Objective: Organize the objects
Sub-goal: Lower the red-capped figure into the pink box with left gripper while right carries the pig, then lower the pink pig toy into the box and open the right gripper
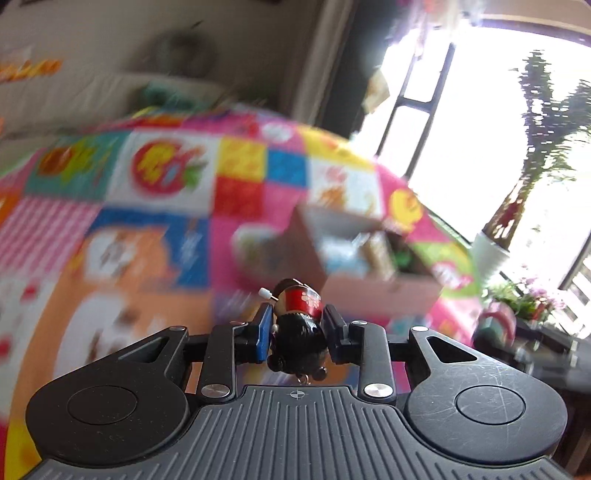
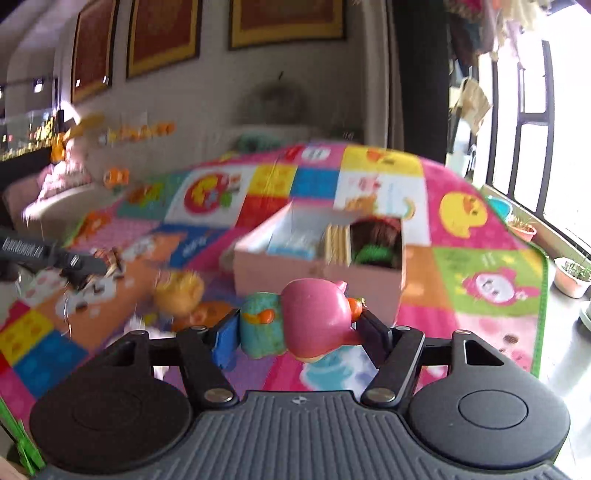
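Both toys lifted: your left claw (image 1: 295, 325) clamps wind-up figure (image 1: 297, 321), right claw (image 2: 295, 332) clamps pink/teal toy (image 2: 295, 323). Neither in cardboard box (image 2: 317, 273) yet; orange toy (image 2: 179, 291) remains on play mat (image 2: 480, 258).

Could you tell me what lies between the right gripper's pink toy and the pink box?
Nothing: in the right wrist view only bare play mat separates the held pink toy from the pink box.

A lived-in home, seemingly a family living room. A bright patchwork children's play mat (image 2: 461, 258) printed with cartoon animals covers the floor. An open pink cardboard box (image 2: 317, 269) of odds and ends sits on the mat, with small toys (image 2: 179, 291) scattered beside it. Three gold-framed pictures (image 2: 288, 18) hang on the pale wall. Potted plants (image 1: 491, 251) stand along a large, dark-framed window (image 1: 424, 96) filled with daylight.
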Tool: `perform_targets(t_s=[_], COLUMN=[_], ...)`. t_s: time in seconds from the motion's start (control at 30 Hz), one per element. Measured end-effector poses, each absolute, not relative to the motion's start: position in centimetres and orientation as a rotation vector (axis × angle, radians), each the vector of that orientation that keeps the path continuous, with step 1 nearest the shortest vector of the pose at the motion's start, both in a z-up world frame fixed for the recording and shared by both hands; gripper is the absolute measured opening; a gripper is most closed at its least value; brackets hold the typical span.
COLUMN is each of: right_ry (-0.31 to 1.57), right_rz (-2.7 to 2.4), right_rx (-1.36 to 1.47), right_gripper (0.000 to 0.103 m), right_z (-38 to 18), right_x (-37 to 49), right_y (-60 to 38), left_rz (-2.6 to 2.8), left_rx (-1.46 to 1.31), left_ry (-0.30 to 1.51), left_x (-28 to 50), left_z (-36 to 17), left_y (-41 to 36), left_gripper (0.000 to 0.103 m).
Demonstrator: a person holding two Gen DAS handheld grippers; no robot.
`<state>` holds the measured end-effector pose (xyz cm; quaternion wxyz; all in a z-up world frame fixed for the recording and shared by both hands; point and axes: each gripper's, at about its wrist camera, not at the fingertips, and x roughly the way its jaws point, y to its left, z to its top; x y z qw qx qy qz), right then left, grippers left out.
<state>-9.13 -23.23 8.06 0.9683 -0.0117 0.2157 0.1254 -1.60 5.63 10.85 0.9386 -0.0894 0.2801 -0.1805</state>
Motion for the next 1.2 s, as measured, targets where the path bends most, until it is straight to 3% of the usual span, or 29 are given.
perform_targets(t_s=[0.27, 0.4, 0.7, 0.93, 1.2], right_ry=[0.421, 0.430, 0.490, 0.591, 0.844], right_rz=[0.206, 0.177, 0.206, 0.224, 0.077], right_rx=[0.016, 0.025, 0.127, 0.078, 0.061], right_gripper=[0.067, 0.067, 0.068, 0.068, 0.067], right_z=[8.3, 8.3, 10.2, 13.6, 7.8], right_x=[-8.9, -8.7, -2.4, 11.8, 24.9], right_y=[-25.4, -26.2, -27.7, -23.3, -19.2], left_rz=[-0.518, -0.391, -0.483, -0.491, -0.408], left_rx=[-0.186, -0.130, -0.269, -0.393, -0.473], left_ry=[0.494, 0.598, 0.483, 0.457, 0.475], left_x=[12.8, 18.0, 9.3, 2.0, -0.2], left_z=[14.6, 13.0, 10.1, 6.1, 4.4], left_y=[-3.6, -6.2, 0.3, 6.5, 12.4], left_gripper=[0.035, 0.031, 0.031, 0.031, 0.031])
